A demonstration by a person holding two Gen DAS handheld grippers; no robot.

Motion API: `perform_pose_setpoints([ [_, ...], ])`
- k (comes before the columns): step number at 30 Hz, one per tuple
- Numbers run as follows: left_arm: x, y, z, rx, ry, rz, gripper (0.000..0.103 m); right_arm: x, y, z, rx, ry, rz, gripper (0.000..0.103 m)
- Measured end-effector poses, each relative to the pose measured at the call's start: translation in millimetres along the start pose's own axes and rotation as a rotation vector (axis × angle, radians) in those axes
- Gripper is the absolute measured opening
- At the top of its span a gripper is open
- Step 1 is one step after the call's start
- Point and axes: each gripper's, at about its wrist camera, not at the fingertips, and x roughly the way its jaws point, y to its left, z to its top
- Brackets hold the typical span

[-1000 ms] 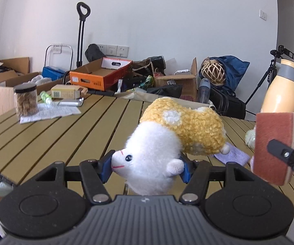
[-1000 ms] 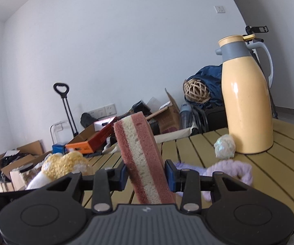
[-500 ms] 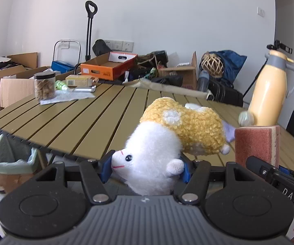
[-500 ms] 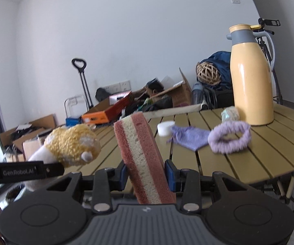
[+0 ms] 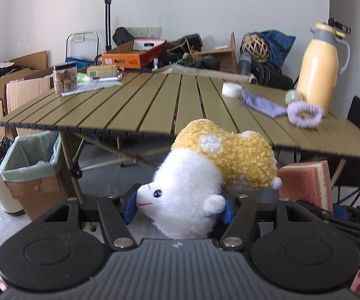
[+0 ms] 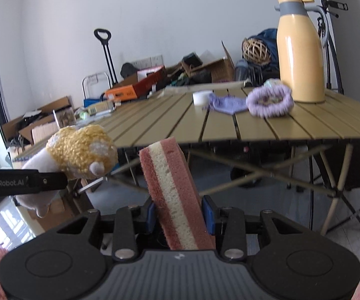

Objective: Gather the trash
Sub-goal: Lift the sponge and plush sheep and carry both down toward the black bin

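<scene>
Two things are carried off the slatted worktop (image 5: 154, 105): a white-and-yellow plush toy (image 5: 205, 175) is clamped between the blue pads of the left hand-held gripper (image 5: 178, 206), and a pink-and-cream sponge (image 6: 174, 195) is pinched upright in the right hand-held gripper (image 6: 178, 216). Both are held in front of the worktop's near edge, with a lined bin (image 5: 29, 160) seen on the floor at the lower left.

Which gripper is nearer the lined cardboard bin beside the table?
Left. The left gripper, shut on the plush toy, is on the side of the bin. The right gripper, holding the sponge, sits on the left gripper's far side from it.
</scene>
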Motion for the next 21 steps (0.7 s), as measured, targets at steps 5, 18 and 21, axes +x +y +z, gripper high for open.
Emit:
perform_pose_setpoints([
  [5,1.6,1.4,-19.6,0.015,0.045,0.010,0.063,-1.0,-1.0,-20.2,-0.001,0.062,-0.005,0.037],
  [18,43.1,9.9,-70.4,0.045,0.221,0.071,0.063,24.3,-16.4,-69.1,0.026,0.252,-0.048,0.037],
  [21,53.6,14.9,-79.1,0.045,0.261,0.088,0.063,32.4,-21.3,-80.0,0.027,0.297,-0.060,0.037],
])
